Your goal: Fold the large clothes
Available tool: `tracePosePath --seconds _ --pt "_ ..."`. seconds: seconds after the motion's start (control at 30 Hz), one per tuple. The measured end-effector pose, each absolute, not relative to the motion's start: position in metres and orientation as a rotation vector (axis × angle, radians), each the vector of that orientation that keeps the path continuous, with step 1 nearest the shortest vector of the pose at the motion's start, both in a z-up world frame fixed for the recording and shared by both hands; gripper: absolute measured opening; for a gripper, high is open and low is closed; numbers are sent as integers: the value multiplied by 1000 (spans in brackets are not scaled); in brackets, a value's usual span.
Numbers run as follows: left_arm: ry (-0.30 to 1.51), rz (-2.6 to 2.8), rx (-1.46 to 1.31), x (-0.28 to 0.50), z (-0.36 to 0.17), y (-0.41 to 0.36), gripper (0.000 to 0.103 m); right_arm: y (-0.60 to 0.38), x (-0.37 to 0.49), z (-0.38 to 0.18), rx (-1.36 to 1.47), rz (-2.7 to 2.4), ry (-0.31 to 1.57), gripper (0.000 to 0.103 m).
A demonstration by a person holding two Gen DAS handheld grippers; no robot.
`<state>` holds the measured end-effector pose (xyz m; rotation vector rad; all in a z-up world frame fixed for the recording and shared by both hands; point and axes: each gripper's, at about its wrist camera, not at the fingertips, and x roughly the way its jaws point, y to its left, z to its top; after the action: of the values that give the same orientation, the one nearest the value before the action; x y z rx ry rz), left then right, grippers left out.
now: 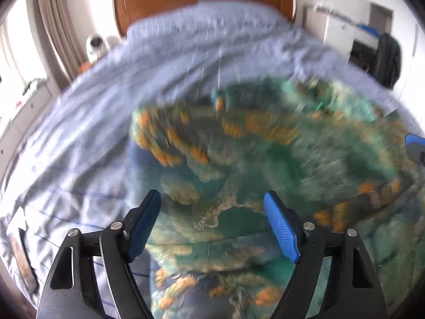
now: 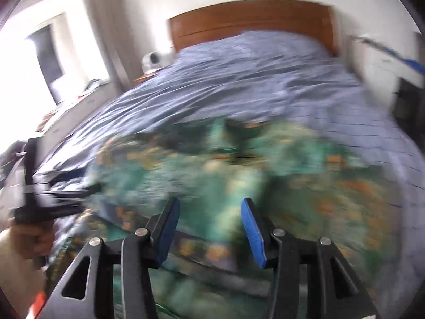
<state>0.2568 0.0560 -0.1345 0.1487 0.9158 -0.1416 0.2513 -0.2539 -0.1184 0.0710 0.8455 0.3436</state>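
A big printed garment [image 1: 252, 164], green with orange and tan patches, lies spread on the bed [image 1: 111, 101], on top of a pale blue striped bedsheet. It covers the near part of the bed, from about 3 o'clock round to 6 o'clock in the left wrist view. The pictures are blurry, so its exact kind is hard to tell.

The cloth looks soft, thin and light. It will likely flop and wrinkle, not hold a shape. A good place to take hold looks like the near edge or a corner, where one layer can be pinched.

Its long side seems to run left to right across the bed, not toward the wooden headboard [image 2: 252, 20] at 12 o'clock.

The left hand-held gripper [image 1: 212, 223] is released, with nothing between its blue pads. The right hand-held gripper [image 2: 211, 228] is released too, above the cloth.
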Motion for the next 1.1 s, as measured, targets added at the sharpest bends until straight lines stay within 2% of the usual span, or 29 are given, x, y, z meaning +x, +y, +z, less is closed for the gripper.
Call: tracePosePath --seconds 0.1,0.2,0.37,0.53,0.77,0.97,1.1 --pt "1005 -99 106 273 -172 66 80 -232 277 -175 5 338 1014 48" --pt "1009 -110 63 275 -184 73 81 -231 280 -192 27 312 1005 47" --pt "1009 -139 55 278 -145 68 79 -237 278 -187 56 311 1003 47" --pt "923 -166 -7 317 -103 60 84 -237 274 -191 56 309 982 47" --pt "1035 -101 -9 373 -176 58 86 -239 272 -193 63 314 982 47" --pt "947 -170 49 323 -152 58 85 -238 272 -194 59 311 979 48" --pt "938 -223 64 276 -156 65 90 -237 271 -194 52 301 966 48"
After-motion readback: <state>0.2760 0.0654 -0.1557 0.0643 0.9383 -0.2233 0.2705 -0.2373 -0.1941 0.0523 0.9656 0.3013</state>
